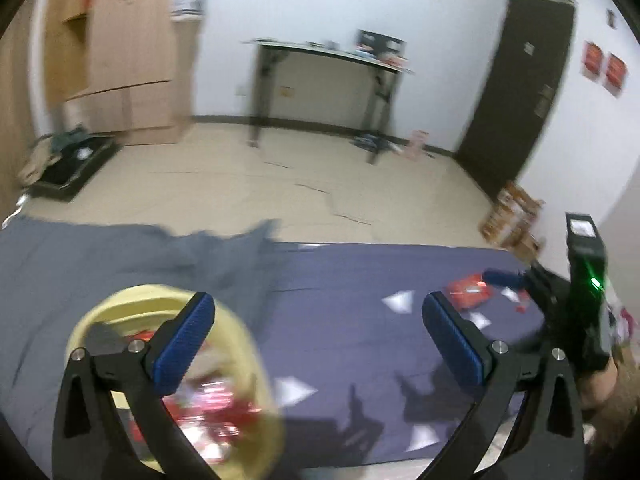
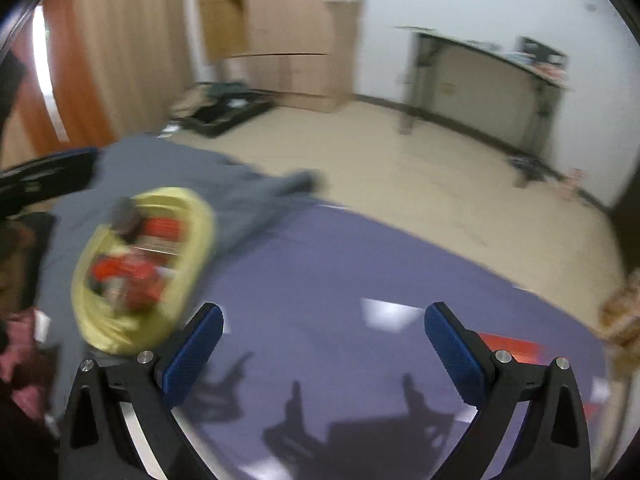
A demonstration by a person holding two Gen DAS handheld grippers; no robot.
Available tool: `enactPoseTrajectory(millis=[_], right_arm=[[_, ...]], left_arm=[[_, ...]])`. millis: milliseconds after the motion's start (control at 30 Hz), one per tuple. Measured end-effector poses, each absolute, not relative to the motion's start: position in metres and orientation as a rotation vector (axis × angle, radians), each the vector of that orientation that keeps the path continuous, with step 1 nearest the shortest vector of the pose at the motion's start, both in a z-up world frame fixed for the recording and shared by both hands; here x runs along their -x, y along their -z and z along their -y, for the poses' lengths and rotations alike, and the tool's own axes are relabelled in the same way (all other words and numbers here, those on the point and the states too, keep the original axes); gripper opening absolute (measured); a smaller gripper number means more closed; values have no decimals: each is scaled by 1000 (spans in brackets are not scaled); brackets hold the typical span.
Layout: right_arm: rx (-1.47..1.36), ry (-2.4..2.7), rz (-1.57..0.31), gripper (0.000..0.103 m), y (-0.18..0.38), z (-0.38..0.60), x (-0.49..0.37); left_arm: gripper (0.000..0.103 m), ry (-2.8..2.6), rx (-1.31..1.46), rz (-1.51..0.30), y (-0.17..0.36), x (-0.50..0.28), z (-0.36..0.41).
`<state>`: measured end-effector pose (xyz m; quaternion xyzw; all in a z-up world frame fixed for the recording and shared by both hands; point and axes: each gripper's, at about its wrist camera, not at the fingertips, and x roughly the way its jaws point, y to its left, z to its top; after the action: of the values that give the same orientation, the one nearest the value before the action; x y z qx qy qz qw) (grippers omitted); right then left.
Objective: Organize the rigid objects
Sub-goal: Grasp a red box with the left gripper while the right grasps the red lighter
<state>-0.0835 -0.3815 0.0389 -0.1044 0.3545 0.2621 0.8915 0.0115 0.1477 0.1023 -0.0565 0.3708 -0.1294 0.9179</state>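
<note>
On the purple cloth [image 1: 344, 344] covering the work surface, a yellow basket [image 1: 256, 364] sits at the left, partly over a rumpled grey fabric [image 1: 132, 256]. Both views are motion-blurred. The basket holds red packets [image 2: 132, 272] and a dark object [image 2: 124, 212] at its far end; what they are exactly cannot be told.

Left gripper [image 1: 318, 340]: blue-padded fingers [image 1: 184, 344] spread wide, released, nothing between them. The left finger overlaps the basket's rim in its own view; contact cannot be told through the blur. Between the fingers only purple cloth with white triangle marks [image 1: 400, 302] shows.

Right gripper [image 2: 324, 354]: fingers [image 2: 456, 354] also spread wide, released, empty. In the left wrist view it appears at the right edge as a black body with a green light, its blue finger tip near a loose red packet [image 1: 466, 294] lying on the cloth, well apart from the basket. In the right wrist view the basket lies up and left of the left finger, just beside it in the picture. A red patch [image 2: 516, 350] shows behind the right finger, low on the cloth.

Shadows of both grippers fall on the cloth in front of them.

Background: beige floor [image 1: 320, 184], a wooden wardrobe [image 1: 128, 48], a desk [image 1: 332, 76] against the white wall, a dark door [image 1: 520, 84], cardboard boxes [image 1: 516, 216] at the cloth's far right corner.
</note>
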Motion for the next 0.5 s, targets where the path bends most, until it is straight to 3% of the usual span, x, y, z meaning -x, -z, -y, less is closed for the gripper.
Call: enactPoseTrajectory(millis=[233, 500], right_arm=[[170, -301, -824, 103, -24, 579, 77], [233, -409, -883, 103, 33, 660, 67]], left_arm=[[103, 385, 198, -937, -71, -48, 8], [103, 352, 234, -1111, 14, -98, 123]])
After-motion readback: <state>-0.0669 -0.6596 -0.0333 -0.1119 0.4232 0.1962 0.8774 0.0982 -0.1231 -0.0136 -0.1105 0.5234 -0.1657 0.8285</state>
